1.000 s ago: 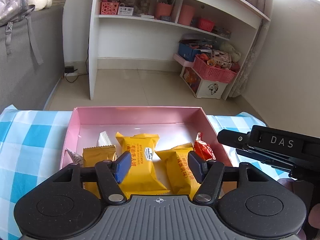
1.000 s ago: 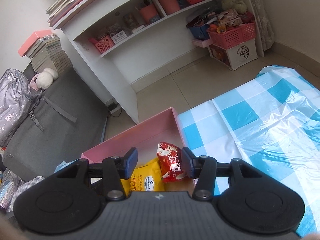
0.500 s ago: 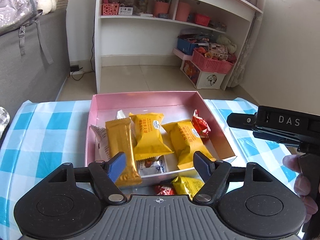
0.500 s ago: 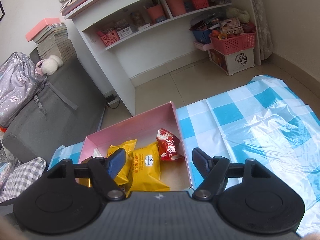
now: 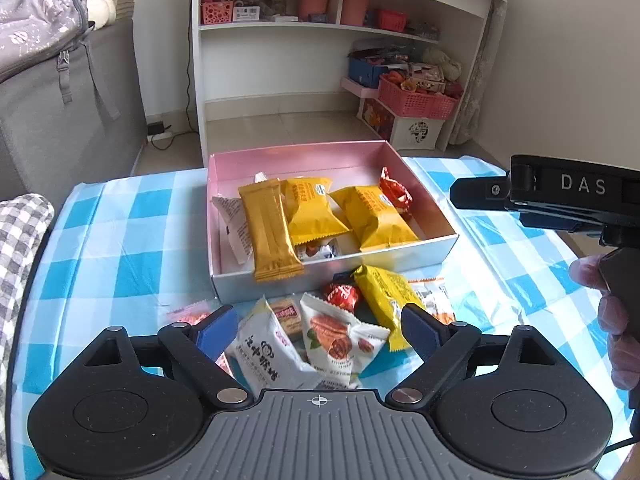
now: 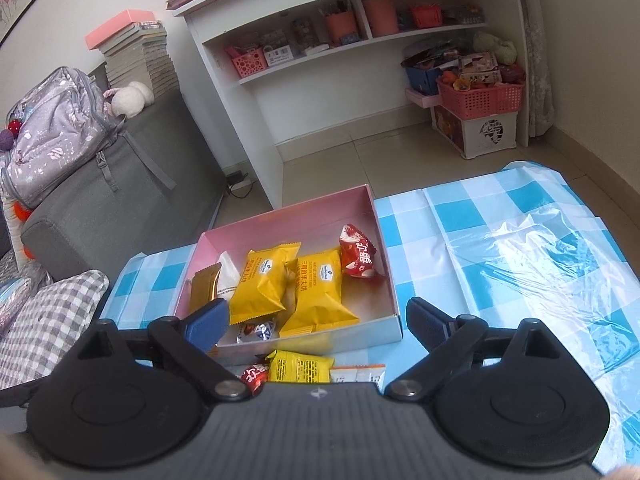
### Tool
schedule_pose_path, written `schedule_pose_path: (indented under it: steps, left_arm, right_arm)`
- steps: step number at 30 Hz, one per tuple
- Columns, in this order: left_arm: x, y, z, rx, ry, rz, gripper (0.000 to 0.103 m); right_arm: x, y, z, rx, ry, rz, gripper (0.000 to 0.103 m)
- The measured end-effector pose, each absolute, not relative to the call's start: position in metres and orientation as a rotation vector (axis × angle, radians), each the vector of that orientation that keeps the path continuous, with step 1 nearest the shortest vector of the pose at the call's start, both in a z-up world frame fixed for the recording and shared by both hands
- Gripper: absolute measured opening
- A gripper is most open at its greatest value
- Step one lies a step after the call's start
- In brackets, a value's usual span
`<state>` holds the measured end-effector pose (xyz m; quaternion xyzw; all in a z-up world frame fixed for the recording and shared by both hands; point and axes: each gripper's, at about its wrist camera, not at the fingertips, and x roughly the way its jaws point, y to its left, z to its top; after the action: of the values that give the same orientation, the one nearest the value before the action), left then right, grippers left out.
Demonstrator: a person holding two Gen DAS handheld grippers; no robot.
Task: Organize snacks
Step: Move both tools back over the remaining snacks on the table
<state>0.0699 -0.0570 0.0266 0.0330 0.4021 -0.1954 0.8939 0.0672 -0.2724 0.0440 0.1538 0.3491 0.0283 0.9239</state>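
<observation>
I am holding both claws wide, jaws having just been opening, nothing between them: left claw [image 5: 318, 330] over loose snacks [image 5: 344, 332] on the worktop [image 5: 120, 240], right claw [image 6: 318, 318] near the pink box [image 6: 280, 220] of packets.

Both grippers draw back from the pink box [image 5: 332, 152], which now sits higher and smaller in each frame. The left gripper [image 5: 318, 330] has just been opening its jaws; they stand wide with nothing pressed between them, over a loose pile of packets [image 5: 340, 320] that has come into view at the lower centre, in front of the box's near wall. The right gripper [image 6: 318, 322] has also just been opening, and the red packet [image 6: 357, 256] that sat between its fingers a second ago now lies free in the box's right part, well above the fingertips. More checked cloth [image 6: 520, 248] shows at the right.
</observation>
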Motion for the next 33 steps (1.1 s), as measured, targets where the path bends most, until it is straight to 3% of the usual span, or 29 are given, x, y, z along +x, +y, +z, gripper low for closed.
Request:
schedule_pose_path:
  steps: [10,33]
  left_arm:
    - [0.04,-0.034,0.018,0.083,0.84,-0.396,0.097]
    - [0.012,0.025,-0.007,0.145,0.862,-0.413,0.097]
  right_arm:
    - [0.045,-0.256,0.038,0.233,0.727,0.094,0.102]
    - [0.02,-0.216,0.013,0.114,0.76,0.172,0.103]
